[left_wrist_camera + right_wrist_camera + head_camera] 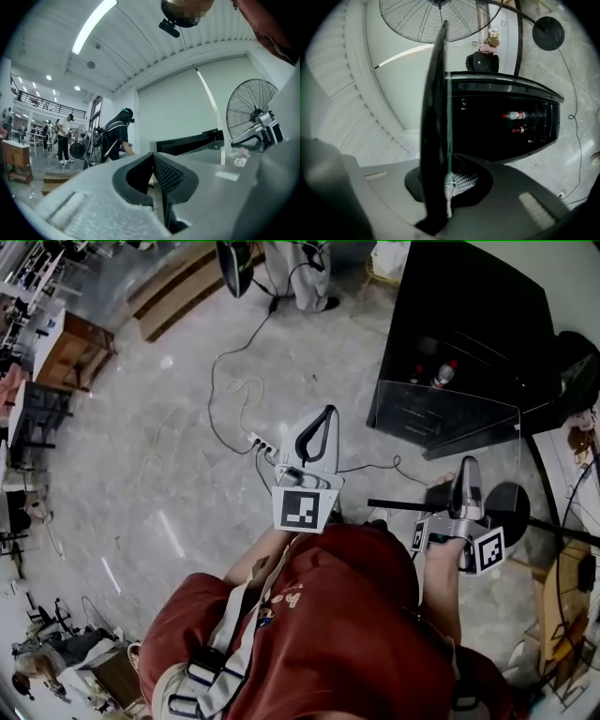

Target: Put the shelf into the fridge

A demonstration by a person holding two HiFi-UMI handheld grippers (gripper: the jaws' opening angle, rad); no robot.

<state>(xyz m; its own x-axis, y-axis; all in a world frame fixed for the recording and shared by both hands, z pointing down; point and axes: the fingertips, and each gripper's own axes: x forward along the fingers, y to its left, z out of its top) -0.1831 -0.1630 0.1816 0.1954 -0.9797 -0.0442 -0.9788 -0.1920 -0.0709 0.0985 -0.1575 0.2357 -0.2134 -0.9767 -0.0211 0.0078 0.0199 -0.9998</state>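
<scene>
A clear glass shelf hangs upright in front of the open black fridge, with my right gripper shut on its near edge. In the right gripper view the shelf stands edge-on between the jaws of the right gripper, and the fridge lies beyond with bottles in its door rack. My left gripper is held out to the left of the shelf, apart from it. The left gripper is shut with nothing between its pads.
A power strip and loose cables lie on the floor below the left gripper. A standing fan's round base and pole sit by the fridge. A wooden cabinet stands far left, and a person at the top.
</scene>
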